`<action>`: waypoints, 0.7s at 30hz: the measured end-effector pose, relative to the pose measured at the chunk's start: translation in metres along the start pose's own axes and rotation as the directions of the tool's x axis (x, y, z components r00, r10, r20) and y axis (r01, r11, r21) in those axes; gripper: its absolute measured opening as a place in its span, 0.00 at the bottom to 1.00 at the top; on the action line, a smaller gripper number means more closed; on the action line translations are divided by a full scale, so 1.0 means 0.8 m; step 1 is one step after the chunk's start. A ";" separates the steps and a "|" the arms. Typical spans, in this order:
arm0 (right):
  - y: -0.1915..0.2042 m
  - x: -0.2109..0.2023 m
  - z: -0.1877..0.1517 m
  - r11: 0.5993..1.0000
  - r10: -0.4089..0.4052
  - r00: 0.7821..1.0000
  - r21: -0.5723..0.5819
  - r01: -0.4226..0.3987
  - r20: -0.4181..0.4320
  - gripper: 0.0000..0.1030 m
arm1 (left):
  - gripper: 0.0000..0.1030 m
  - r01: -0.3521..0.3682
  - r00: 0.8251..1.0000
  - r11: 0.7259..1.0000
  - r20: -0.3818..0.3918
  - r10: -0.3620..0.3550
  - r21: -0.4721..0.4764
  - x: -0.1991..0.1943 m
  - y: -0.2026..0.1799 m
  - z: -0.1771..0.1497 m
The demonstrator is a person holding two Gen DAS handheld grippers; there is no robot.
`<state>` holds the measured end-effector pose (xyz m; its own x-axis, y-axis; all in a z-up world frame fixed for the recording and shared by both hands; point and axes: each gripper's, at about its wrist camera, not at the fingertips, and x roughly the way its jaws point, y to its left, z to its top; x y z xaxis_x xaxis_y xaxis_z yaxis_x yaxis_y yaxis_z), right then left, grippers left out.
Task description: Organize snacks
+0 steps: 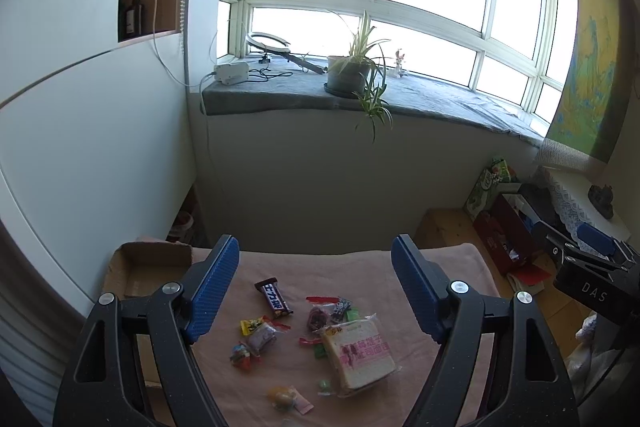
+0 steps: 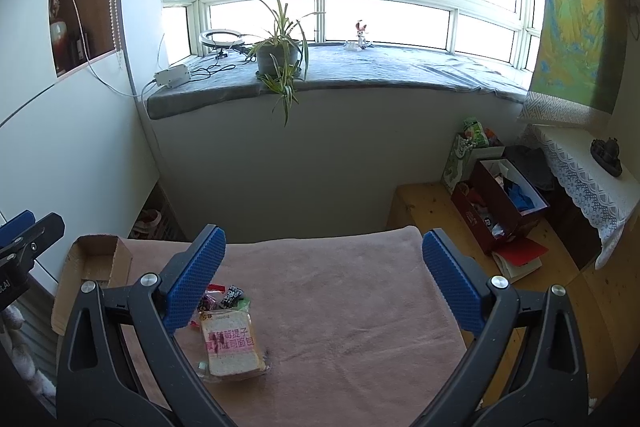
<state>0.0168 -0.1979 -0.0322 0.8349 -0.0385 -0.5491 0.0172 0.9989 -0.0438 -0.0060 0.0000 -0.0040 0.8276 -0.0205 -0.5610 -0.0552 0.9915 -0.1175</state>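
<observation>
My view: pink cloth-covered table [image 1: 460,263] fills lower frame. Open brown cardboard box [image 1: 152,267] at table's 10 o'clock corner. My left gripper [image 1: 316,291] blue pads spread wide, holding nothing, above snacks. My right gripper [image 2: 324,283] equally spread, holding nothing. Clear-wrapped sliced bread pack [image 1: 360,355] at 5 o'clock of pile centre; dark chocolate bar [image 1: 274,298] at 11; small wrapped candies [image 1: 256,339] at 8.

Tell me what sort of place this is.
Probably a room in a home, by a bay window: a potted spider plant on the padded sill, a landscape scroll painting on the wall, and a towel-covered table of snacks.
</observation>
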 end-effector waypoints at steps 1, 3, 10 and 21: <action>0.000 0.000 0.000 1.000 0.000 1.000 -0.001 0.000 0.001 0.98 | 0.77 0.001 1.000 1.000 0.000 -0.001 0.000 0.000 0.000 -0.001; 0.005 0.001 0.001 1.000 0.001 1.000 -0.006 -0.001 0.001 0.98 | 0.77 0.002 1.000 1.000 -0.001 -0.002 -0.002 0.001 0.000 -0.001; 0.011 0.001 0.001 1.000 0.003 1.000 -0.013 -0.003 0.004 0.98 | 0.77 0.003 1.000 1.000 -0.001 -0.003 -0.002 0.000 0.001 -0.003; 0.007 0.003 -0.001 1.000 0.005 1.000 -0.011 -0.005 0.000 0.98 | 0.77 0.002 1.000 1.000 -0.003 -0.002 -0.004 0.001 0.001 -0.004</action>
<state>0.0184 -0.1924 -0.0346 0.8352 -0.0334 -0.5490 0.0070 0.9987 -0.0500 -0.0075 0.0001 -0.0073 0.8263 -0.0230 -0.5628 -0.0556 0.9909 -0.1222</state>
